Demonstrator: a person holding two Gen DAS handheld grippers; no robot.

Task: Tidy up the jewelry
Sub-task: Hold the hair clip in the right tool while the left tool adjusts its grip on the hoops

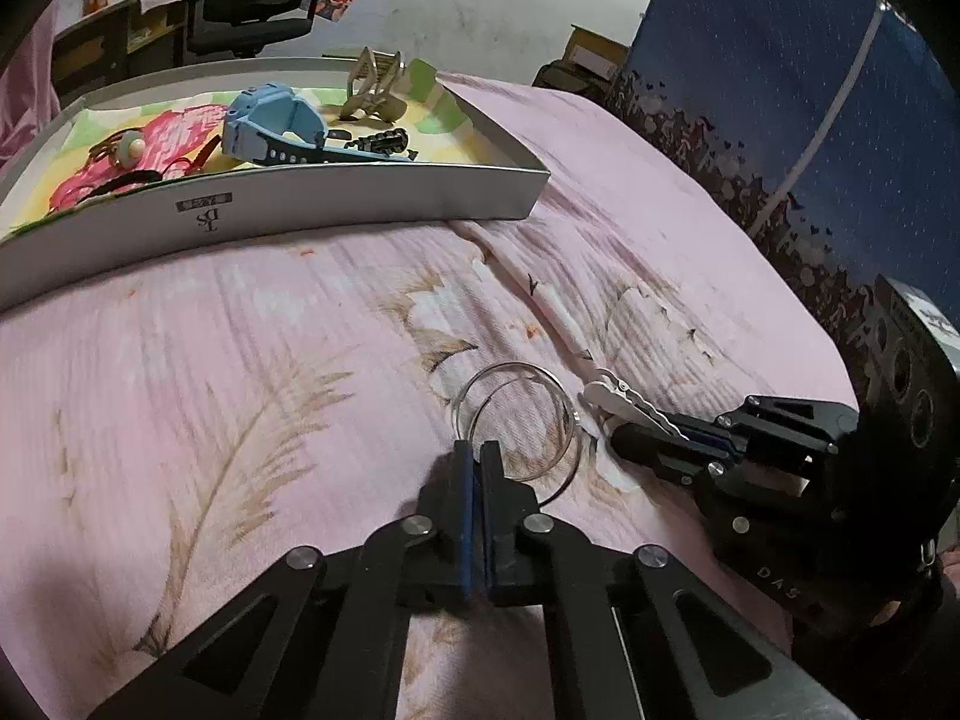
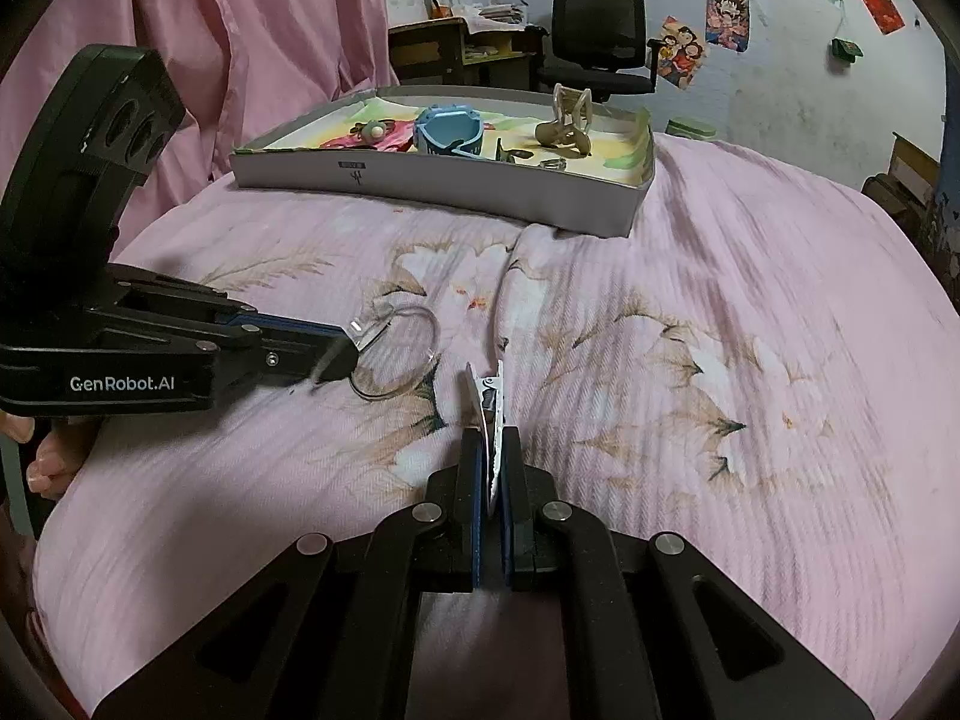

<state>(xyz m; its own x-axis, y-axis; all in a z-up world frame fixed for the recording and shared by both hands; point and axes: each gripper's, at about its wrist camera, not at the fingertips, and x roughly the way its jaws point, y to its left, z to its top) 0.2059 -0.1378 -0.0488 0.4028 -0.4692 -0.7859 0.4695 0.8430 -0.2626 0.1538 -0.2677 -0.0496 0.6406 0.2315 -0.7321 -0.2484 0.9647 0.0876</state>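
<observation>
A thin silver bangle [image 1: 521, 420] rests on the pink bedspread, and my left gripper [image 1: 477, 450] is shut on its near rim. From the right wrist view, the left gripper [image 2: 342, 351] comes in from the left with the bangle [image 2: 401, 354] at its tips. My right gripper [image 2: 491, 441] is shut on a silver toothed hair clip [image 2: 489, 399] that sticks forward from the fingers, just right of the bangle. That clip [image 1: 624, 399] and the right gripper [image 1: 627, 441] also appear at the right of the left wrist view. A white tray [image 1: 360, 195] lies beyond.
The tray [image 2: 444, 183] holds a blue watch [image 1: 270, 126], a beige claw clip [image 1: 372, 90], a small black piece [image 1: 384, 138] and a beaded hair tie [image 1: 129, 147]. A fold [image 2: 510, 276] runs across the flowered bedspread. A pink curtain [image 2: 252, 48] hangs left; an office chair [image 2: 600, 30] stands behind.
</observation>
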